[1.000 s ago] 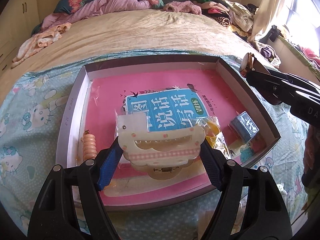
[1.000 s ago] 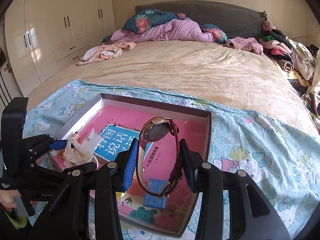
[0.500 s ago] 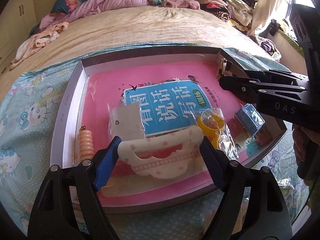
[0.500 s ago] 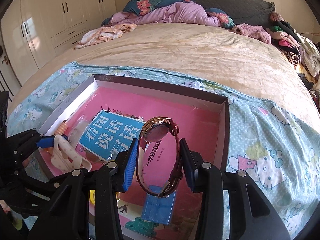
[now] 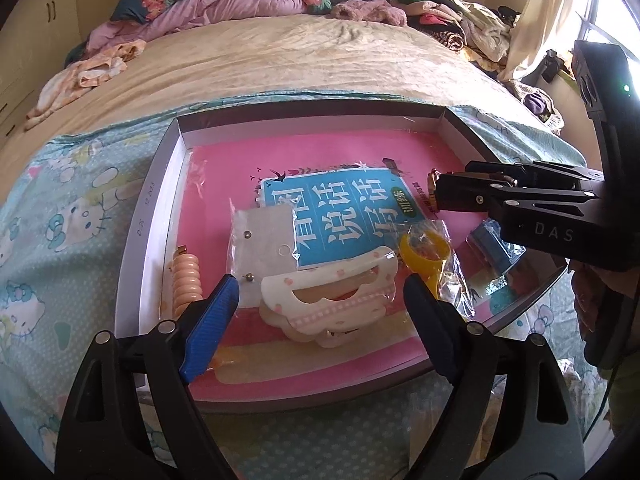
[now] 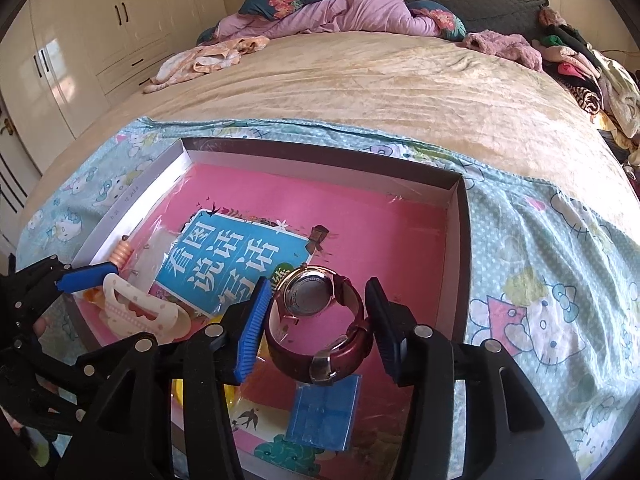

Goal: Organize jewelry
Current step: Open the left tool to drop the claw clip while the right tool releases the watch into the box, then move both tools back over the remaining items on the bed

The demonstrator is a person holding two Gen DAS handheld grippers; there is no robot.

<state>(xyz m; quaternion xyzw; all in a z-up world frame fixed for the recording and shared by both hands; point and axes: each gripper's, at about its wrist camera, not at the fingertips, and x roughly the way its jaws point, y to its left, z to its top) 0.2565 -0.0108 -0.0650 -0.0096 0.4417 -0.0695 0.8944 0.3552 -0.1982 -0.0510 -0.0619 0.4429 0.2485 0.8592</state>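
A shallow grey box [image 5: 160,184] with a pink book in it lies on the bed. A cream hair claw clip [image 5: 332,300] lies in the box between the fingers of my open left gripper [image 5: 320,300], apart from both pads. A wristwatch with a dark red strap [image 6: 320,320] rests in the box between the fingers of my open right gripper [image 6: 316,320], free of the pads. The right gripper also shows in the left wrist view [image 5: 440,196], with only the watch's edge visible.
In the box lie a peach coil hair tie [image 5: 185,280], a bagged earring card [image 5: 264,248], a bagged yellow ring [image 5: 424,248] and a small blue box [image 6: 324,412]. The box sits on a Hello Kitty cloth [image 6: 540,280]. Clothes are piled at the bed's far side.
Both grippers have lowered into the box and opened. The left let go of the claw clip and the right let go of the watch, which tipped over onto the book.
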